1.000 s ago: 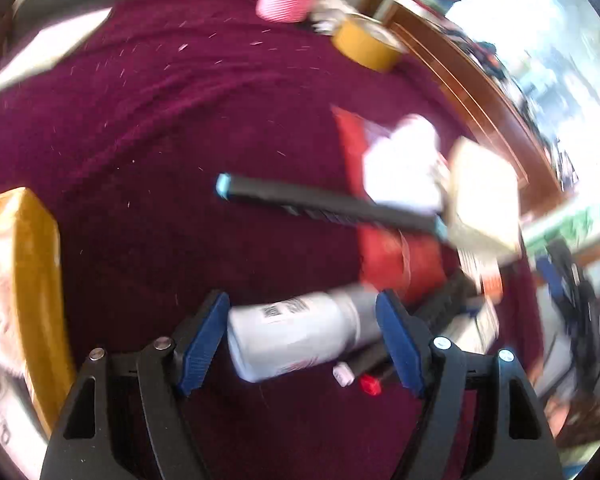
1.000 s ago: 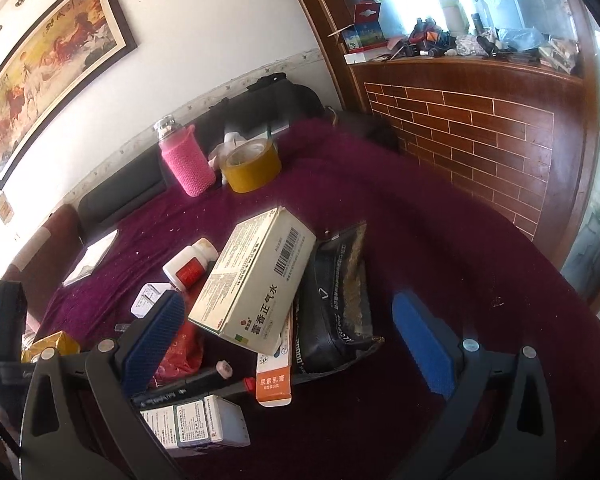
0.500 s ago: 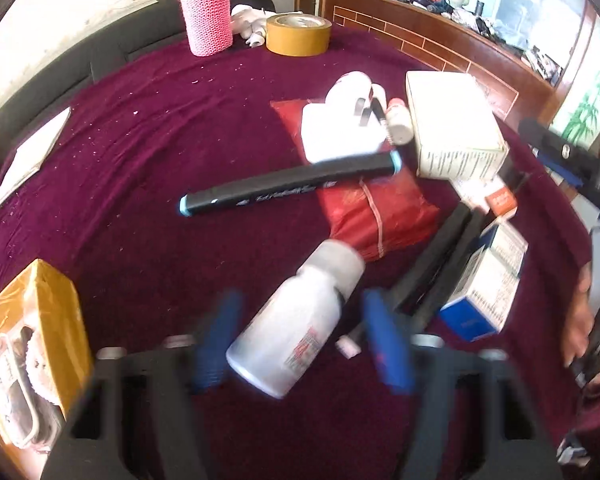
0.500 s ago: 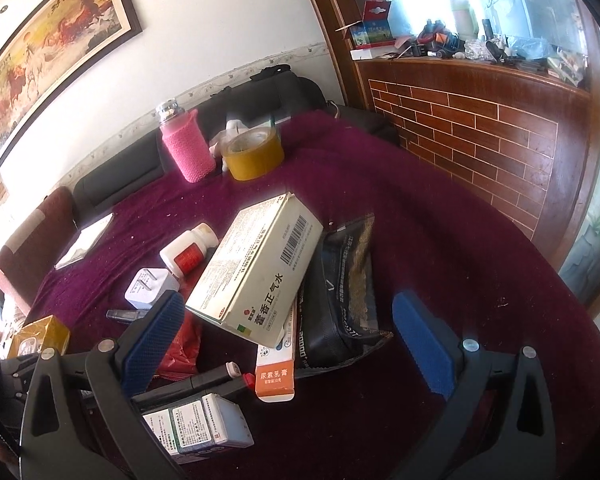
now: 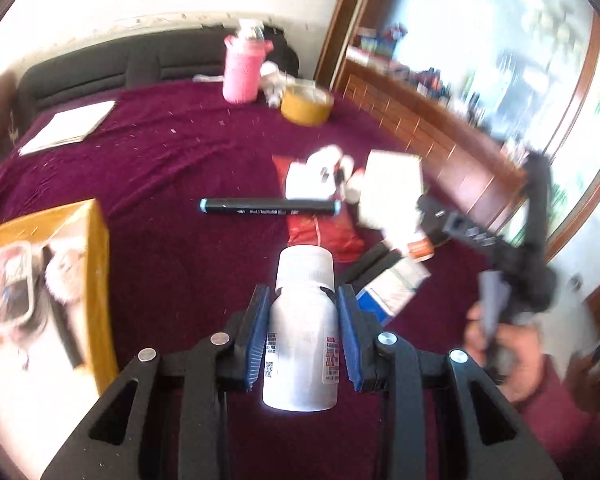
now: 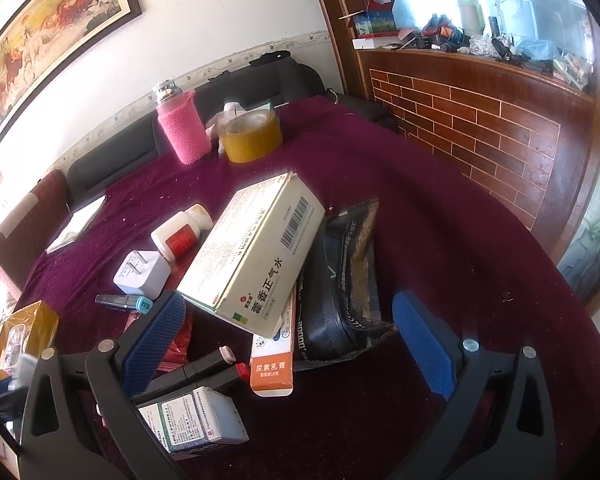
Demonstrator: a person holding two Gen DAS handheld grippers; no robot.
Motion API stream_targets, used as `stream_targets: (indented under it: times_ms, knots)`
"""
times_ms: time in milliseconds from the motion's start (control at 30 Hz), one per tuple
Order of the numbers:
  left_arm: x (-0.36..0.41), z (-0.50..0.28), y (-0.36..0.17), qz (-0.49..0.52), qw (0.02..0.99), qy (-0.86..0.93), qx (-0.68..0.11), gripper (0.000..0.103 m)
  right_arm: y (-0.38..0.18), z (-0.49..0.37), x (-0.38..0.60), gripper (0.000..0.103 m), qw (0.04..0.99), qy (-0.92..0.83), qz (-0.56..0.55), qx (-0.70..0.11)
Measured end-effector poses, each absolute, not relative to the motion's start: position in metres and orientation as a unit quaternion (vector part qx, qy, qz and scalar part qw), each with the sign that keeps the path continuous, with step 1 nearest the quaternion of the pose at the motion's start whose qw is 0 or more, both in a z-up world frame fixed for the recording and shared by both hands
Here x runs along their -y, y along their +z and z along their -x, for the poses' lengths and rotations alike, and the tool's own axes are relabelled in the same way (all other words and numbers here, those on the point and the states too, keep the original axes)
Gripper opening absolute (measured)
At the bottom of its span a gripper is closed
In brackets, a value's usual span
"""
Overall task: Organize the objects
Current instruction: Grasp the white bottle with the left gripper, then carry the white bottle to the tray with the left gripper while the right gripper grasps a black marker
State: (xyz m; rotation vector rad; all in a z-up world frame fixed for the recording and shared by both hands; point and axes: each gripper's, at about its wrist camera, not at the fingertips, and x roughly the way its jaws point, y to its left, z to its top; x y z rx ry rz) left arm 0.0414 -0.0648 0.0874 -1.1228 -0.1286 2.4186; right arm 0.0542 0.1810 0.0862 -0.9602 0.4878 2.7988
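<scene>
White plastic fills our left wrist view: the left gripper (image 5: 302, 334) is clamped on the white bottle (image 5: 303, 330), lifted above the maroon cloth (image 5: 160, 184). In our right wrist view, the right gripper (image 6: 288, 344) gapes wide over the medicine box (image 6: 256, 252).

this is a home, a lived-in sitting room. a framed painting of running horses (image 6: 48, 36) hangs on a pale wall above a dark sofa back (image 6: 112, 148). a table under a maroon velvet cloth (image 6: 440, 216) carries household clutter: a flask in a pink knitted sleeve (image 6: 182, 124), a roll of yellow tape (image 6: 252, 136), medicine boxes (image 6: 256, 252), a pill bottle (image 6: 182, 232) and a phone charger plug (image 6: 140, 274). a wood-framed window ledge with brick-pattern panelling (image 6: 472, 120) holds more odds and ends.
</scene>
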Motion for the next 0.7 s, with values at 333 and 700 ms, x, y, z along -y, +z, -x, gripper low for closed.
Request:
stream_targets:
  times_ms: [333,700]
  knots:
    - [0.162,-0.098,0.104,0.365,0.217,0.890,0.163,0.029,0.138,0.005,-0.074,0.103,-0.145,0.901,0.409,-0.024]
    - [0.219,-0.127,0.095,0.353,0.160,0.903,0.187,0.029,0.078,0.086,0.035,0.048,-0.145,0.813,0.517,0.223]
